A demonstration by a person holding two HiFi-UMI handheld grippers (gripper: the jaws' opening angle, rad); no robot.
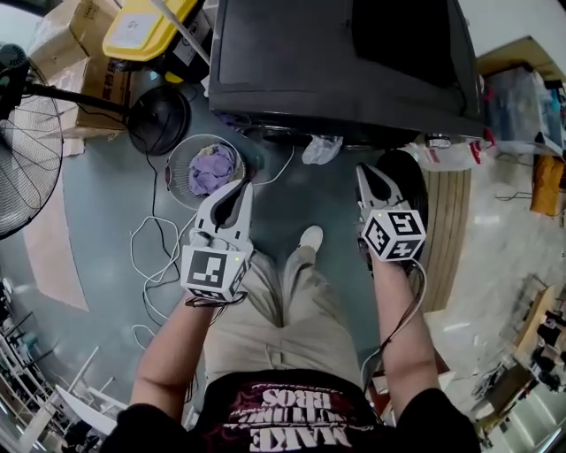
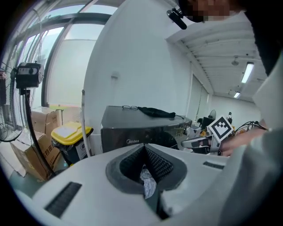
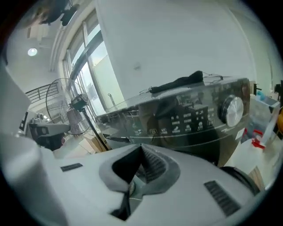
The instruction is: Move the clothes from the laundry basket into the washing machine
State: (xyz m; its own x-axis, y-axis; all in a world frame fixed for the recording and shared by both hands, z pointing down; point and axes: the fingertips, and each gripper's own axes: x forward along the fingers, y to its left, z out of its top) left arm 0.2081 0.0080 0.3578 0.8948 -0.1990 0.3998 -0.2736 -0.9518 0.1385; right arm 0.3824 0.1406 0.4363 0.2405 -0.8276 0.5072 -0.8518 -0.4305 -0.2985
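I wear a black printed T-shirt (image 1: 292,420), khaki trousers (image 1: 292,301), a white shoe (image 1: 310,237). My left gripper (image 1: 237,189) and right gripper (image 1: 366,177) are white, with black-and-white marker cubes (image 1: 212,271); a cable (image 1: 421,281) leaves the right.

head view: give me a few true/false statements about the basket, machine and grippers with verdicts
1. The laundry basket has a purple cloth in it. True.
2. The right gripper has its jaws spread wide. False: its jaws are together.
3. A dark cloth lies on top of the washing machine. True.
4. The bin beside the machine has a red lid. False: its lid is yellow.
5. The basket stands on top of the washing machine. False: it stands on the floor in front of the machine.
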